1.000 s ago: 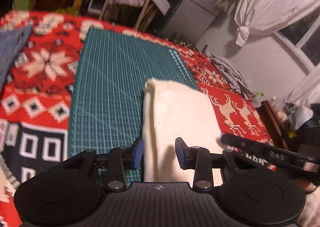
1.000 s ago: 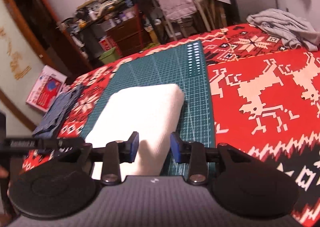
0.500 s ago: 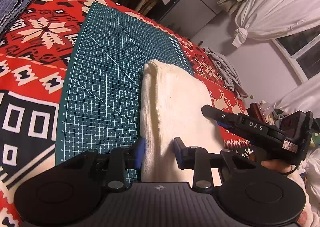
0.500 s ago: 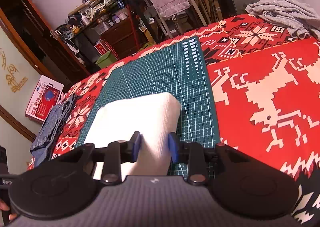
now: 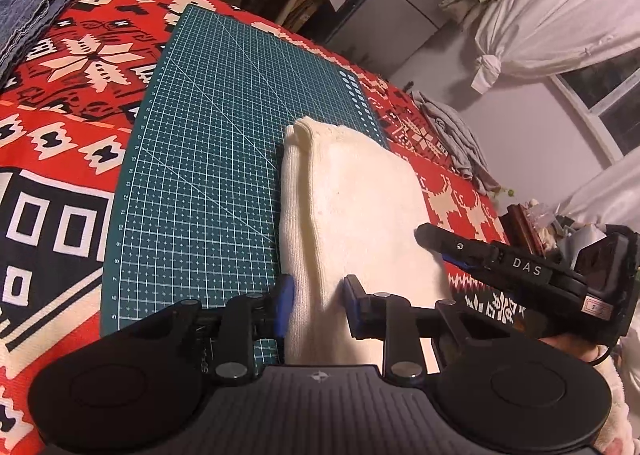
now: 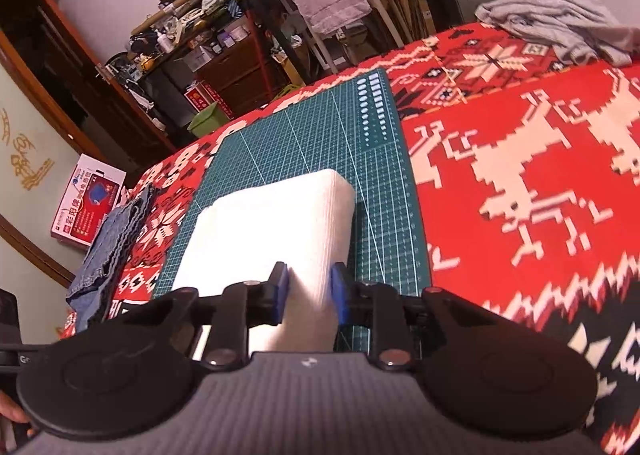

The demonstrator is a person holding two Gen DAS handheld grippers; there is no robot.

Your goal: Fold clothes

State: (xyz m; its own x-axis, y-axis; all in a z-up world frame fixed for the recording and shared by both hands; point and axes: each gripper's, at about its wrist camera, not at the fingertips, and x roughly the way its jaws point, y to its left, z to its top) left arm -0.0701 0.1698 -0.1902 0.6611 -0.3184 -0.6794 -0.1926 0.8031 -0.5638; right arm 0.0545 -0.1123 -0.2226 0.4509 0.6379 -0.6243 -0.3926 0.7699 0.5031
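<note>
Left wrist view shows the left hand-held gripper [image 5: 316, 305] with its blue pads straddling the near edge of the cream-white knitted garment folded into a thick rectangle [image 5: 356, 211]; the pads are close against the cloth on both sides, so it looks pinched, though how firmly I cannot tell. Right wrist view shows the right hand-held gripper [image 6: 308, 295] set the same way on the other near corner of that garment [image 6: 276, 227], pads pressed into the stacked layers. The garment lies ahead of both grippers on the dark green gridded cutting mat [image 5: 208, 159], which sits on the red patterned blanket [image 6: 520, 175]; whether a bed or a desk lies beneath is hidden.

Judging by this, the bundle is already compact, and the pictures fit either a further fold or a lift to carry it away. For either, both grips should catch every layer, not only the top one, and the two grippers should move level and together so the stack does not slide open or twist.
</note>
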